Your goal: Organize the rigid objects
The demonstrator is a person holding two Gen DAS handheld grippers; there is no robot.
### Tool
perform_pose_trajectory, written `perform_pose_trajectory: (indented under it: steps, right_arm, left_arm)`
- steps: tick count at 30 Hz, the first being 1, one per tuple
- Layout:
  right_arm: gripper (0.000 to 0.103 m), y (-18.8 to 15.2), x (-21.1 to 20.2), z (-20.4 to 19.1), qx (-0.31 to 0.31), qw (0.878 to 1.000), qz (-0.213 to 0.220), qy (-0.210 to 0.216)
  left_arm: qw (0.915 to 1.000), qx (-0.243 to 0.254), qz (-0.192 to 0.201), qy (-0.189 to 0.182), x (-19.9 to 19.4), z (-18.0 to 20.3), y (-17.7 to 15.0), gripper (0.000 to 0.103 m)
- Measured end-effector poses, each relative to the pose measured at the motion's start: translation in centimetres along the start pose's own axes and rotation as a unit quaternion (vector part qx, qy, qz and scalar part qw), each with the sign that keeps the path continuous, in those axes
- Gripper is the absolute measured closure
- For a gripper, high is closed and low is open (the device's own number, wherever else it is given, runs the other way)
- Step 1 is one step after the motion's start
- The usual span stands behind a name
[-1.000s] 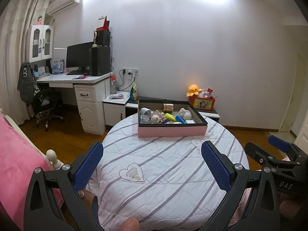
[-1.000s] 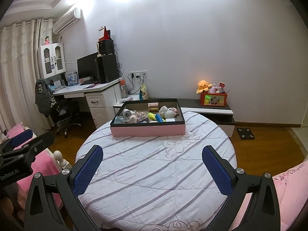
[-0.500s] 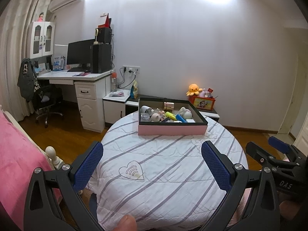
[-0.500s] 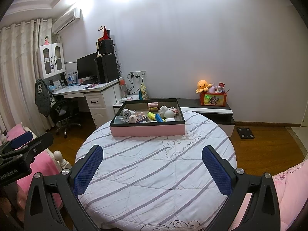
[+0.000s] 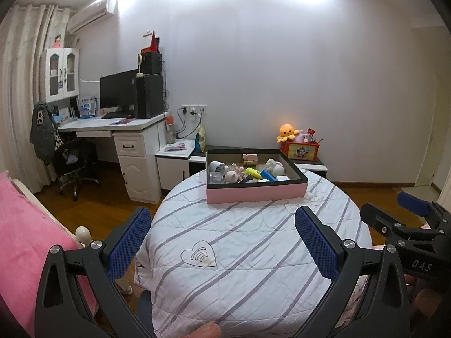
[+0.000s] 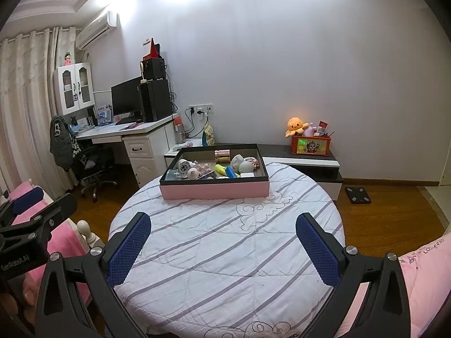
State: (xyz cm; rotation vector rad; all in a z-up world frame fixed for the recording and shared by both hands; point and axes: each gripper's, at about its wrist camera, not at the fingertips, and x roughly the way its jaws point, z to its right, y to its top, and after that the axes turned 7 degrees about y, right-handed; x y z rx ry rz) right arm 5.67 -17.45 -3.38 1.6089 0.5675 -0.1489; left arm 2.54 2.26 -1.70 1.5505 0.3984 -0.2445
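Pink-sided tray (image 5: pixel 255 193) with a dark rim, heaped with small items: white cup (image 5: pixel 216 166), yellow piece (image 5: pixel 252 172), blue block (image 5: pixel 267 175), copper roll (image 5: pixel 250 158). It sits at the far edge of the striped round table (image 5: pixel 239 248), centre frame. Left gripper (image 5: pixel 222 239) spread wide, empty, well short of the tray. Right gripper (image 6: pixel 222 239) likewise spread, empty. Only the right view shows the floor scale (image 6: pixel 358 195), lower right.
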Motion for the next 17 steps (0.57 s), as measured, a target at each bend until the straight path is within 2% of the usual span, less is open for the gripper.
perform_pose_trajectory:
  steps: [8,12,17]
  right_arm:
    - [0.000,-0.04,-0.04,0.09,0.000,1.000,-0.002,-0.001]
    - [0.000,-0.07,0.09,-0.05,-0.002,1.000,-0.004,-0.001]
    - [0.000,-0.24,0.43,-0.23,-0.004,1.000,-0.009,-0.001]
  left_arm:
    - [0.9999,-0.005,0.001,-0.013,-0.24,-0.11,0.05,0.000]
    - [0.9997,-0.001,0.014,-0.018,-0.63,-0.14,-0.09,0.000]
    - [0.9995,-0.016,0.018,-0.021,-0.54,-0.69,-0.09,0.000]
